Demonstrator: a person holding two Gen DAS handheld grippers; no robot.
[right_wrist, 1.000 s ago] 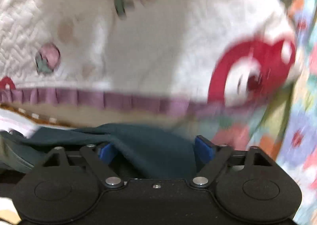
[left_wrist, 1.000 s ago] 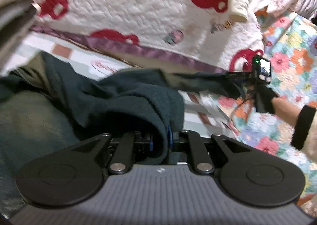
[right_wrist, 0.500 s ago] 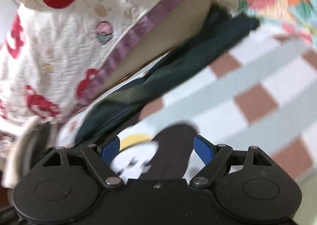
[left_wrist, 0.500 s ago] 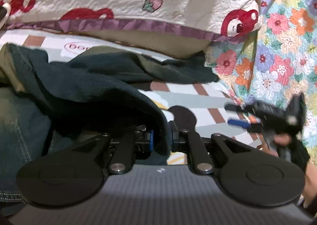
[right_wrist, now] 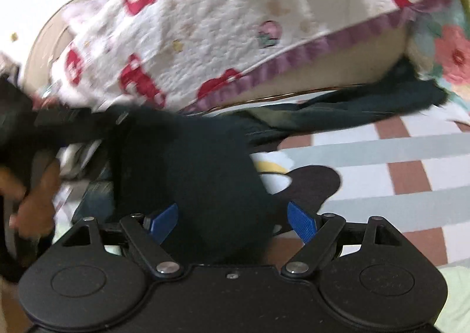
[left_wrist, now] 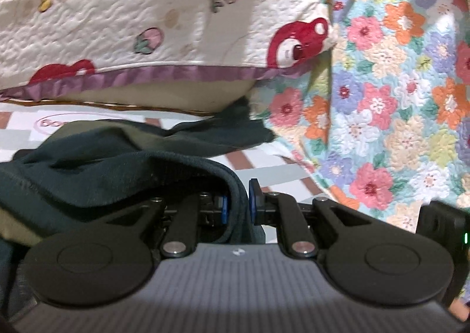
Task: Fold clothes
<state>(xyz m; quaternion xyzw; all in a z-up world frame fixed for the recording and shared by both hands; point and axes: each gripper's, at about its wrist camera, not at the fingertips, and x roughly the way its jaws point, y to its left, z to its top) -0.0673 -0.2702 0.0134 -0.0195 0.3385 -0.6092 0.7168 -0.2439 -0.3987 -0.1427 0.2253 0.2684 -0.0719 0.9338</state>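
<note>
A dark teal garment [left_wrist: 117,174] lies bunched on the bed, with one long end stretched back to the quilts. My left gripper [left_wrist: 236,203] is shut on a rolled edge of it, the cloth pinched between the blue pads. In the right wrist view the same garment [right_wrist: 205,162] bulges in a dark fold between the fingers of my right gripper [right_wrist: 233,220]. That gripper is open, its blue pads [right_wrist: 302,221] wide apart on either side of the fold. A hand [right_wrist: 32,195] at the left holds the other gripper.
A white quilt with red bears [left_wrist: 147,24] rises right behind the garment, and a floral quilt [left_wrist: 396,98] fills the right side. The checked sheet [right_wrist: 396,162] lies bare to the right. A bit of blue denim [right_wrist: 94,203] shows under the garment.
My right gripper has swung from the garment's far end back to the bunch beside the left gripper. The far end now lies flat by the quilts. The left gripper keeps its hold.
</note>
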